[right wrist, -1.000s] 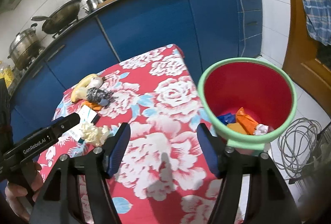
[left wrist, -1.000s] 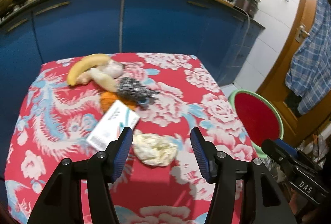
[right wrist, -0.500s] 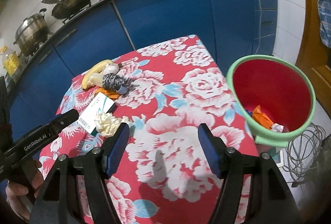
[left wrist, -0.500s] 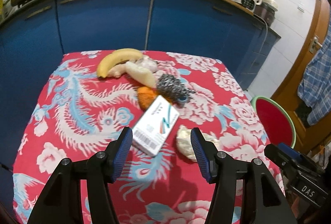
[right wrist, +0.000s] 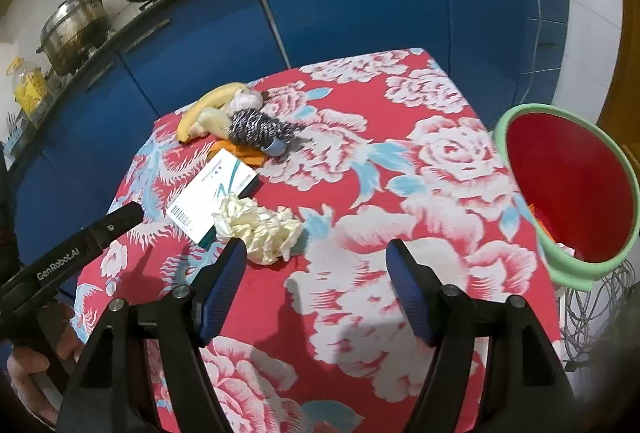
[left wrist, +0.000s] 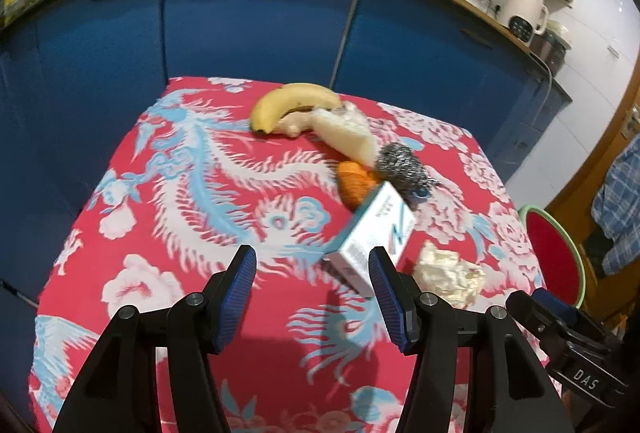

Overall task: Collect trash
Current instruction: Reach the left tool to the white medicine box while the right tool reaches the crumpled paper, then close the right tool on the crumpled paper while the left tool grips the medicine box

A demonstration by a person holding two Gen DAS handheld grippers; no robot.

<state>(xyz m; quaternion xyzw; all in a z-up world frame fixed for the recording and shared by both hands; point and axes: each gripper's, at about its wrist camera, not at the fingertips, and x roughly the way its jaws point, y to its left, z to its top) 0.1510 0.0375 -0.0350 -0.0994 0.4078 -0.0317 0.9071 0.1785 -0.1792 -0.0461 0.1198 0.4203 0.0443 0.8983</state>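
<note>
Two tongs, left (left wrist: 312,275) and right (right wrist: 314,265), released above the table (right wrist: 420,153).
Crumpled cream tissue (right wrist: 260,229) touches the box (right wrist: 212,197); red bin (right wrist: 568,189) off the right edge.

Red plastic bin with green rim (right wrist: 576,189): cut off by frame edge at 3 o'clock; contents mostly hidden behind its near wall. Flat orange scrap (right wrist: 244,153): largely covered by grey steel-wool scourer (right wrist: 256,127) and white cardboard box (right wrist: 212,197). Left wrist view: banana end of the pile motion-blurred; box lettering unreadable.
</note>
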